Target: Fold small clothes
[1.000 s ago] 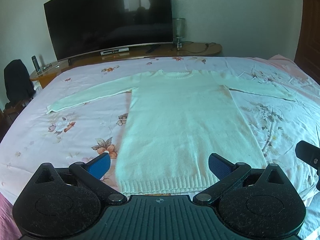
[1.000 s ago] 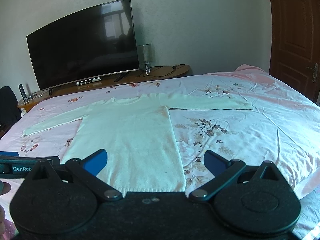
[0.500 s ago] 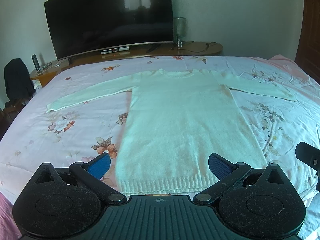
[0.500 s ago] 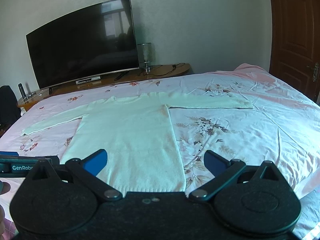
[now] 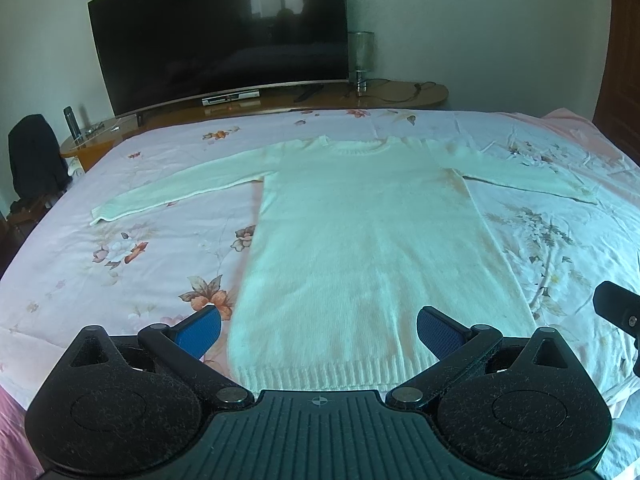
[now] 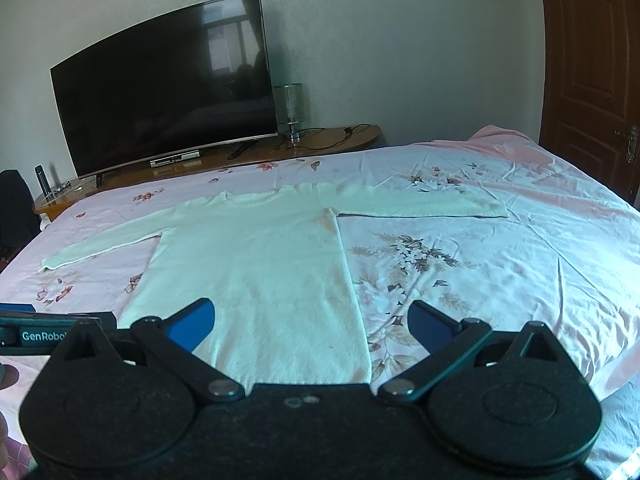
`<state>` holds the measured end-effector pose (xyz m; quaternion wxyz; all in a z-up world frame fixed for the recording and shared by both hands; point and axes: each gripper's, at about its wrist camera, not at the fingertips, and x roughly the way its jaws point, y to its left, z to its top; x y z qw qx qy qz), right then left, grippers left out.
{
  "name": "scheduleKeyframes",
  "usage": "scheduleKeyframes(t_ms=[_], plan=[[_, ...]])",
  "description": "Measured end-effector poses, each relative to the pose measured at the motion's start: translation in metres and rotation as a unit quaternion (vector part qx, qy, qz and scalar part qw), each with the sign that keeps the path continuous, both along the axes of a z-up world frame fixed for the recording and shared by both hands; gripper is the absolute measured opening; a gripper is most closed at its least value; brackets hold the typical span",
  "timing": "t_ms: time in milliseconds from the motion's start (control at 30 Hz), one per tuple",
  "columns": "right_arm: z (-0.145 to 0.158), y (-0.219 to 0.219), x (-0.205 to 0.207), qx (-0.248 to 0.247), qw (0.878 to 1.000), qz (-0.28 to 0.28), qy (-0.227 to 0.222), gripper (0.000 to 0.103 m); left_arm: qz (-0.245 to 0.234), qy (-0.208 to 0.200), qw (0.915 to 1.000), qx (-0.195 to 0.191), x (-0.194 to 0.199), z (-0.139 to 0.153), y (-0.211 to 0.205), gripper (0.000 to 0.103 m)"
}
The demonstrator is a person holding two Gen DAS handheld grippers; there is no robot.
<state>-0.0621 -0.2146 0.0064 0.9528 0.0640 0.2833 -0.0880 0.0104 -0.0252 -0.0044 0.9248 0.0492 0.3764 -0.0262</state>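
Observation:
A pale cream knitted sweater [image 5: 360,232] [image 6: 256,264] lies flat on the bed, both sleeves spread out sideways and the ribbed hem nearest me. My left gripper [image 5: 318,330] hovers open above the hem, its blue pads wide apart with nothing between them. My right gripper [image 6: 310,322] is open too, over the sweater's lower right edge. The other gripper's black body shows at the far right of the left wrist view [image 5: 618,312] and at the far left of the right wrist view [image 6: 48,328].
The bed [image 6: 500,272] carries a pink floral sheet. Behind it a wooden console [image 5: 400,94] holds a large dark TV [image 5: 220,36] and a glass lamp [image 5: 361,58]. A dark chair [image 5: 34,156] stands at the left, a brown door [image 6: 592,64] at the right.
Almost nothing differs; both grippers stay open and hover near the hem, with only a slight shift of the views.

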Motion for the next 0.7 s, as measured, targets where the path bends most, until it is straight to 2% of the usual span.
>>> scheduleKeyframes(t_ms=[700], plan=[[-0.013,-0.033,0.055,-0.015,0.999,-0.033,0.022,0.103,0.013,0.021,0.9996,0.009,0.070,-0.020,-0.019,0.103]])
